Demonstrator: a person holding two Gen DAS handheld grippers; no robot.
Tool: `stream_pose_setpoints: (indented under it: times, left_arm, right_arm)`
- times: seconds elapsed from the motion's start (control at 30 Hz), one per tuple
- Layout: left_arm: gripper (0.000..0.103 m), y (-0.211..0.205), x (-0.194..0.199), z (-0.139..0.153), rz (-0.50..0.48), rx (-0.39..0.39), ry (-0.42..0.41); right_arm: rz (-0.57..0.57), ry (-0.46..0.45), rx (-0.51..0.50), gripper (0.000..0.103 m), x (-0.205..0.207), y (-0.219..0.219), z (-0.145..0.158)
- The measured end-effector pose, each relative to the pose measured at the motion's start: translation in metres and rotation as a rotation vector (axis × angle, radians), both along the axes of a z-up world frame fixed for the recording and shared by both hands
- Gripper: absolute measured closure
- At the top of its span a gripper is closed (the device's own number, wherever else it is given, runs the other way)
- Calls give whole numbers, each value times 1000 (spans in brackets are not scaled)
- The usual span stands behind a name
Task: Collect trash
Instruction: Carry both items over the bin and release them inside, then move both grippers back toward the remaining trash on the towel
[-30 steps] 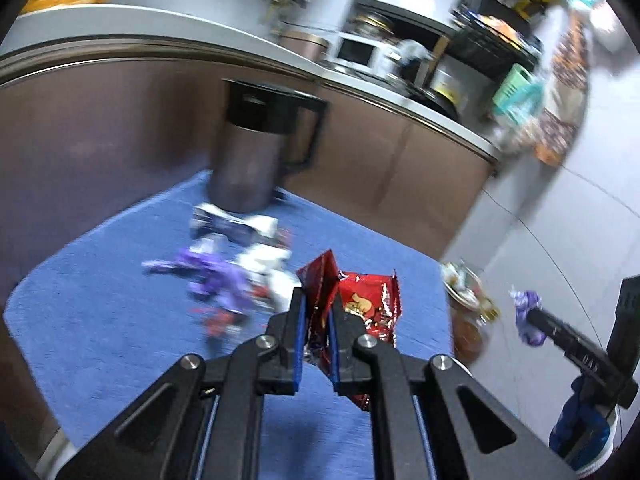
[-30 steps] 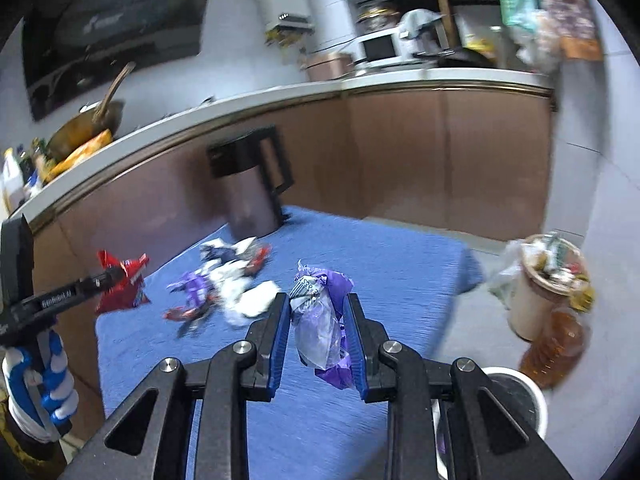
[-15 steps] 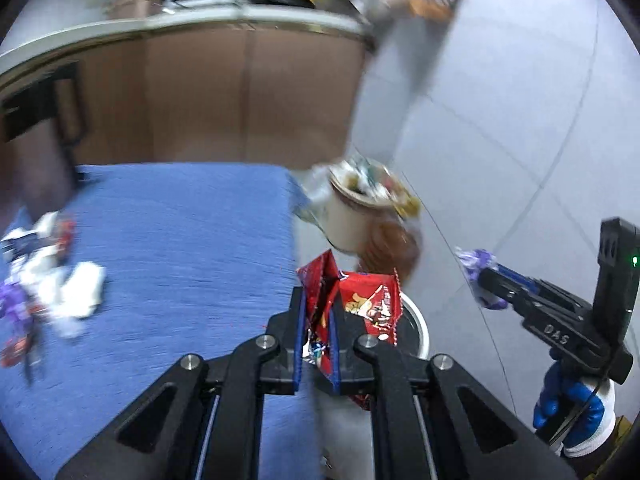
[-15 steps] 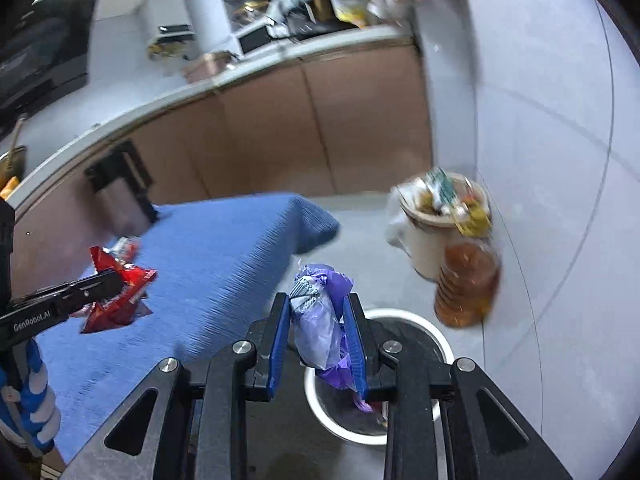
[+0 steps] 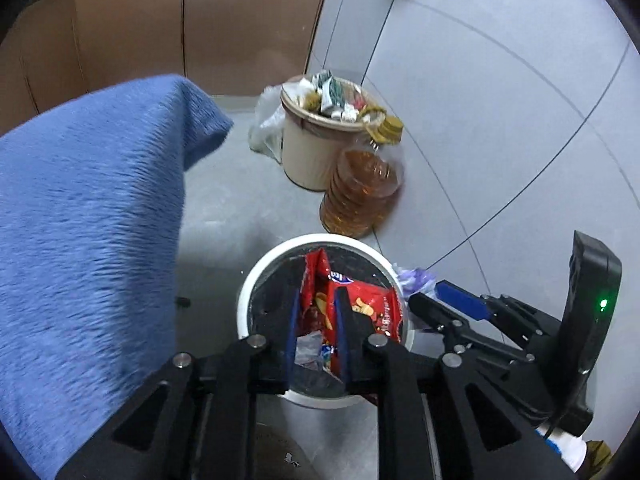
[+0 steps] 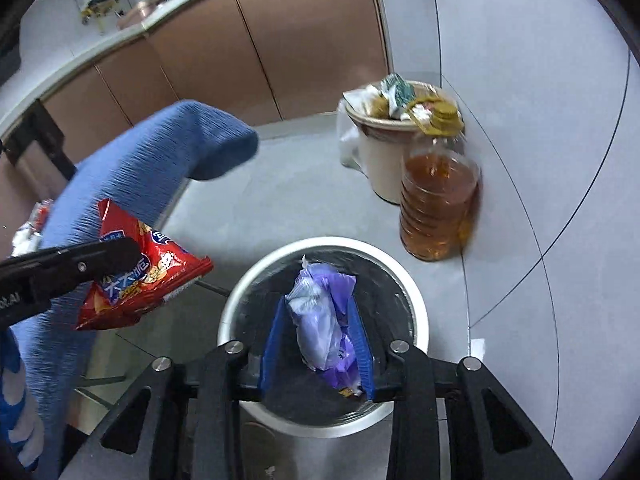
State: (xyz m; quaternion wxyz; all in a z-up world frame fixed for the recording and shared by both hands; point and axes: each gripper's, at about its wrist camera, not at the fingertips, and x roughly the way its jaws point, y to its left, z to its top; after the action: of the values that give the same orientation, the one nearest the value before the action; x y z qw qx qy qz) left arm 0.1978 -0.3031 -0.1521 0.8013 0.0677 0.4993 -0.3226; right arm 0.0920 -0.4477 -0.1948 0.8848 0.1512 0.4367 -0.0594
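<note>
My left gripper [image 5: 316, 312] is shut on a red snack wrapper [image 5: 360, 308] and holds it over the white-rimmed trash bin [image 5: 256, 276] on the floor. In the right wrist view the red wrapper [image 6: 136, 276] hangs left of the bin [image 6: 240, 284]. My right gripper [image 6: 318, 320] is shut on a purple and clear wrapper [image 6: 324, 320] directly above the bin's black-lined opening. The right gripper [image 5: 436, 300] also shows in the left wrist view, at the bin's right rim with the purple wrapper [image 5: 416, 280].
A blue-cloth table [image 5: 80, 220] is at the left, with more wrappers [image 6: 28, 232] on it. A full beige bucket of rubbish [image 5: 308, 152] and an amber oil bottle [image 5: 360, 192] stand by the wall behind the bin. Brown cabinets [image 6: 240, 56] line the back.
Both grippers have swung from over the table to over the floor bin, each still holding its wrapper. The view now looks down into the bin.
</note>
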Motion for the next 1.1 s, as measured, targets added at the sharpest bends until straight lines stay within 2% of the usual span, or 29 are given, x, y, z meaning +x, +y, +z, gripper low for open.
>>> stream_pose_setpoints:
  times: [0.1, 0.17, 0.3, 0.47, 0.6, 0.73, 0.87, 0.93, 1.0, 1.1]
  left_arm:
    - [85, -3, 3, -9, 2, -2, 31]
    - [77, -4, 4, -11, 7, -8, 38]
    - [54, -1, 0, -5, 23, -44, 32]
    - [53, 6, -10, 9, 29, -78, 16]
    - [53, 25, -25, 36, 67, -125, -83]
    - [53, 52, -52, 75, 133, -141, -286]
    - [53, 96, -76, 110, 179, -179, -419]
    - [53, 115, -84, 122, 193, -182, -461]
    - [53, 135, -92, 132, 211, -186, -480]
    - [53, 168, -103, 142, 262, -188, -492]
  right_arm:
    - [-8, 23, -8, 62, 2, -4, -10]
    - [-18, 28, -4, 59, -1, -6, -13]
    - [-38, 27, 1, 58, -7, -9, -10]
    - [-66, -2, -2, 57, -19, -5, 8]
    - [-74, -51, 3, 55, -33, 2, 30]
    - [-59, -116, -8, 51, -44, 20, 62]
    - [-27, -199, -30, 39, -53, 44, 99]
    - [-6, -244, -38, 34, -58, 58, 118]
    - [15, -285, -46, 22, -62, 73, 136]
    - [48, -337, -72, 9, -68, 99, 159]
